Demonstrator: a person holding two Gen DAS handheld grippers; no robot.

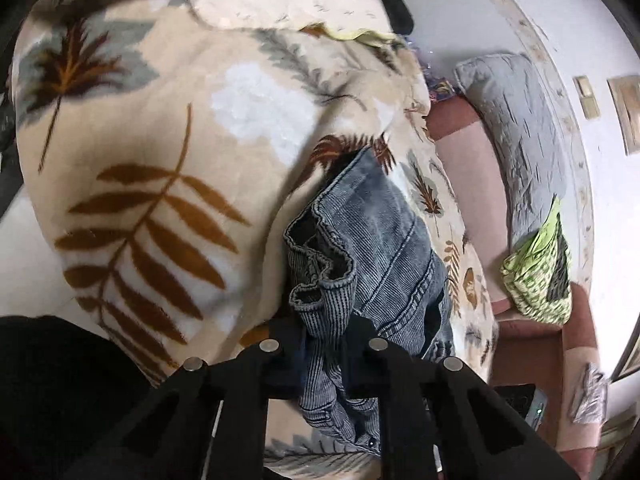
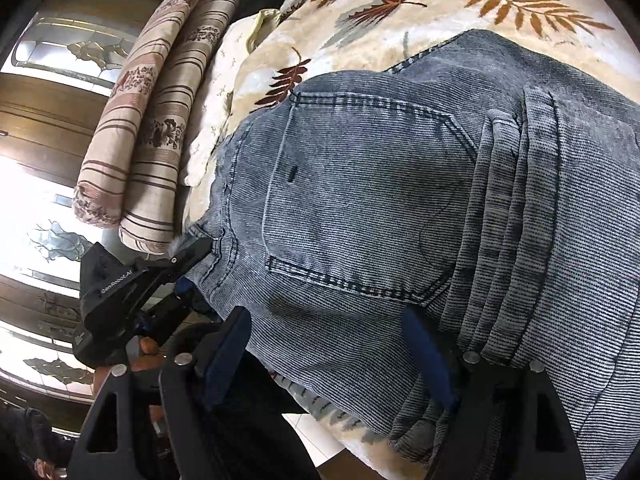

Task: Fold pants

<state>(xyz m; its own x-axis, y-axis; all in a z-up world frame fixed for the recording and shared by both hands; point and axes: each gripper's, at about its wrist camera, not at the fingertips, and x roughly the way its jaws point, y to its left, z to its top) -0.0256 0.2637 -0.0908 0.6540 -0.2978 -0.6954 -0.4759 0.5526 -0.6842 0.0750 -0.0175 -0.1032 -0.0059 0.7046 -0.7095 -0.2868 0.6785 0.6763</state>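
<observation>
The pants are grey-blue washed jeans (image 2: 360, 208) lying on a cream leaf-print blanket (image 2: 400, 12), back pocket up, with folded layers at the right. In the left wrist view the jeans (image 1: 376, 248) bunch up between my fingers. My left gripper (image 1: 324, 344) is shut on a fold of the jeans; it also shows in the right wrist view (image 2: 192, 256), pinching the jeans' left edge. My right gripper (image 2: 328, 344) is open, its blue pads either side of the jeans' near edge, just above the cloth.
Two rolled striped cushions (image 2: 148, 120) lie left of the jeans. The blanket (image 1: 140, 152) covers the bed. A pink sofa (image 1: 468, 168) with a grey pillow (image 1: 516, 136) and a green-patterned cloth (image 1: 540, 280) stands to the right.
</observation>
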